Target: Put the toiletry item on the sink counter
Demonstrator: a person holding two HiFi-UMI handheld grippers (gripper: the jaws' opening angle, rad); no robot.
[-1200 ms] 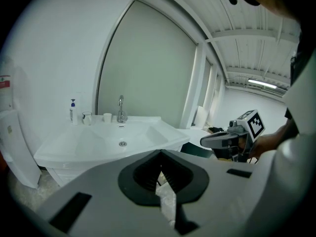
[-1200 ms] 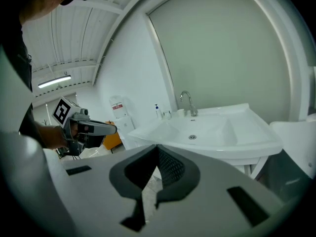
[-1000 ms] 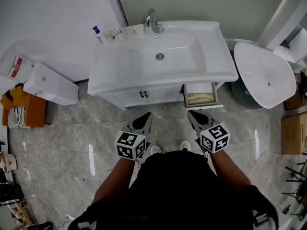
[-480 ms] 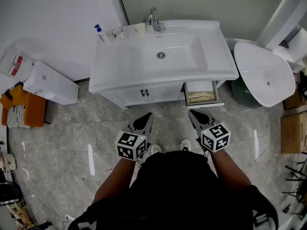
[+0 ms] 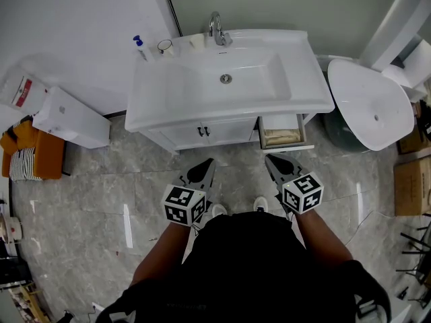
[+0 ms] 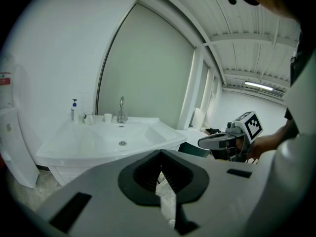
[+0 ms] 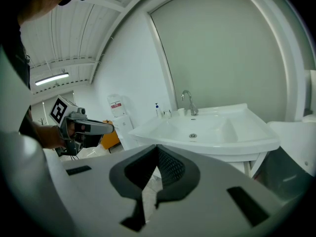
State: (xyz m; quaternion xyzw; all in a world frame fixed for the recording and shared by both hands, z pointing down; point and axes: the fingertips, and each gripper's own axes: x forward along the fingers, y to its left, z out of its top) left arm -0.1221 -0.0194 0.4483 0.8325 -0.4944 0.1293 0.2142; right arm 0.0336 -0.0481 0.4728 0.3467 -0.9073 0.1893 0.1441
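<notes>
Grey jaws of the left gripper [image 5: 207, 161] and the right gripper [image 5: 268, 157] are closed tip to tip, gripping nothing, both in front of the sink [image 5: 222, 117]. The pump bottle [image 5: 139, 48] stands upright on the sink's rear left corner, well apart from both grippers.

We mark the white ceramic sink bench [image 5: 202, 116]: its front rim and right ledge lie bare, open to approach from above. The back-left corner is crowded by a blue-capped pump bottle [image 5: 139, 47], a clear round cup [image 5: 163, 46] and a small white cup [image 5: 196, 40], with the chrome tap [image 5: 215, 27] just beside them. An open white drawer [image 5: 281, 134] juts from the white cabinet [image 5: 202, 134] just ahead of the right tongs [image 5: 269, 159]. A white oval basin [image 5: 374, 106] flanks the bench's right side; the grey marble floor [image 5: 135, 180] before the bench lies open.
</notes>
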